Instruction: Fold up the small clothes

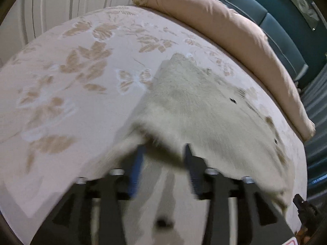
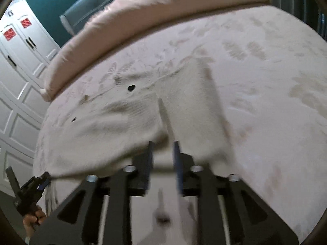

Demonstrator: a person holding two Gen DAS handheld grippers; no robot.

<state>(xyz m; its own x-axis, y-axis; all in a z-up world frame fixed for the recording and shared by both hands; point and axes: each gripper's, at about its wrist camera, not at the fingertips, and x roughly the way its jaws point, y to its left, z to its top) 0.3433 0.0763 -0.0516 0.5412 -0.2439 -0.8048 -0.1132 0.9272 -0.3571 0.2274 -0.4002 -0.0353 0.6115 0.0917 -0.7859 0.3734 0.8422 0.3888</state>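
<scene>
A small cream-white fuzzy garment (image 1: 200, 106) with a few small dark marks lies on the floral bedspread; it also shows in the right wrist view (image 2: 143, 118). My left gripper (image 1: 163, 151) has its fingers apart, with the garment's near edge draped over their tips. My right gripper (image 2: 163, 149) has its fingers a narrow gap apart, with the garment's near edge lying over their tips. The left gripper shows at the lower left of the right wrist view (image 2: 40, 181), at the garment's left corner. Both views are motion-blurred.
The bedspread (image 1: 71, 71) is pale pink with tan leaves and butterflies. A long pink bolster (image 1: 235, 32) lies along the far edge, with a teal headboard (image 1: 276, 16) behind. White cupboard doors (image 2: 18, 47) stand at the left.
</scene>
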